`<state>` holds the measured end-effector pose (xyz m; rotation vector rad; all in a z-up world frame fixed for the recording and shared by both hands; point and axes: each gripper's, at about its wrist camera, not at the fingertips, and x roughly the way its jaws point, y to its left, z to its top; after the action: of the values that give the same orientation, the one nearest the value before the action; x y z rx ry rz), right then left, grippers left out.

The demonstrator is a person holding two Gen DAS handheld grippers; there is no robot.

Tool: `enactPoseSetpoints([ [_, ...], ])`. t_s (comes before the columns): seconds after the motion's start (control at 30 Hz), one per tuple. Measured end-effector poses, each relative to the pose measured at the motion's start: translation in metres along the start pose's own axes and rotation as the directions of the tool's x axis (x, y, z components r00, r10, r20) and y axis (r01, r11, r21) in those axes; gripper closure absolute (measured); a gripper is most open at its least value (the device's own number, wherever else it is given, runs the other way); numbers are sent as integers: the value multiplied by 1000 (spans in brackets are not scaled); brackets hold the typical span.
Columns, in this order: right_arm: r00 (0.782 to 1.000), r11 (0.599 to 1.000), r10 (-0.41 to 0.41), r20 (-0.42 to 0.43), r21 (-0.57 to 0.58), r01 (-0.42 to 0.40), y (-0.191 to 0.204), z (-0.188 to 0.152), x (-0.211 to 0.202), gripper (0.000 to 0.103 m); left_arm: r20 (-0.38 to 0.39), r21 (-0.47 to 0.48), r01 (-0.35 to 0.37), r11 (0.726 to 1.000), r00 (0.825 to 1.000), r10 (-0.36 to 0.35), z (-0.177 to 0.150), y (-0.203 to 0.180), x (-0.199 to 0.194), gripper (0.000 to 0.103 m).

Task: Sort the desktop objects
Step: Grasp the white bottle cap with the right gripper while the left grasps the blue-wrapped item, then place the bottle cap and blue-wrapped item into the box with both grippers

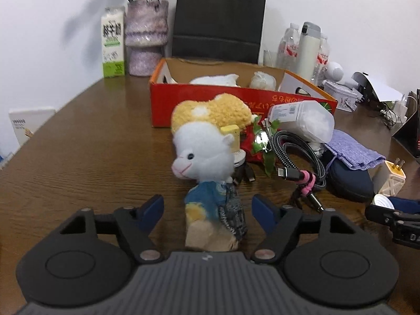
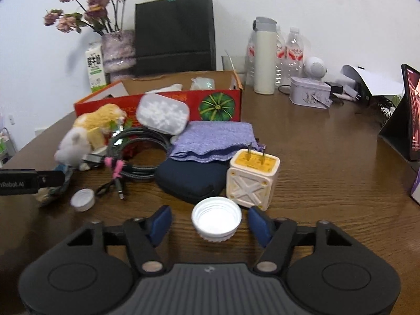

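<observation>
Soft plush: your left gripper [image 1: 207, 207] stands open around the alpaca toy [image 1: 207, 168]; squeeze its yielding body. Between your right gripper [image 2: 210, 221]'s open, untouching fingers sits a light, rigid white bottle cap [image 2: 216, 219]; pinch its ribbed sides.

Desk items, counted by kind

Two white bottle caps [image 2: 216, 219] [image 2: 83, 199], one plush toy [image 1: 207, 157], one charger plug [image 2: 252, 177], one coiled braided cable [image 1: 299, 155], one red cardboard box [image 1: 236, 97], about three clear water bottles [image 2: 294, 52].
</observation>
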<state>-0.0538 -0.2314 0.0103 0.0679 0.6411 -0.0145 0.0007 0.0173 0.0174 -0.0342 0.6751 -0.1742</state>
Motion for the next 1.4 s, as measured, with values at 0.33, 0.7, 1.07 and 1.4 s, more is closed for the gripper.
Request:
enactPoseSetpoints([
  [0.33,996,994,88,1,-63,-88,18,-1,-10,64,-68,-45,4,999,998,-7,-12,-7,-30,91],
  [0.7,980,983,148,134,-125,-132,38,14,-74,64,85,-34,40,999,996,-37,-8,-21,-105,92],
  [1.07,964,981,186,191,-91,-171,21,90,-66,64,133,-37,126,991,984,-120,97,-7,-73,92],
  [1.4,979,980,190,-72,-50,-194,13,245,138,64,-58,53,-51,997,997,54,230,-13,136,92],
])
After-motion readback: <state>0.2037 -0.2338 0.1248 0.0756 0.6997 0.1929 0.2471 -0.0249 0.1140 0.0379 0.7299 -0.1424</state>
